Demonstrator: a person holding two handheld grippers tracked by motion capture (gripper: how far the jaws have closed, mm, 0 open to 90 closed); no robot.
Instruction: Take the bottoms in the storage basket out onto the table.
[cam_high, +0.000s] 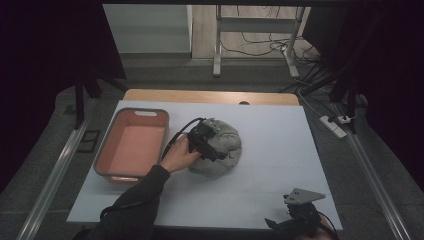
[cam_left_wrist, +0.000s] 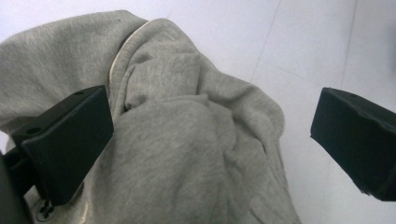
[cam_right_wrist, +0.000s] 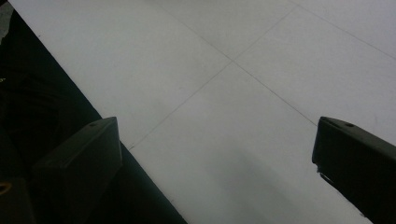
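My left gripper (cam_high: 212, 145) hangs over the crumpled grey garment (cam_high: 222, 147) mid-surface, jaws spread wide, one touching the fabric. The heap is roundish, so I can't tell its long axis. It lies just right of the pink bin (cam_high: 131, 145). My right gripper (cam_high: 295, 220) sits open at the white surface's (cam_high: 280, 150) near edge.

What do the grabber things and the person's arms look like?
Both grabbers are black, each with two chunky, blocky jaws. The left gripper has a black cable curling from it, and that arm wears a dark long sleeve. The right gripper carries a grey three-cornered plate on top.
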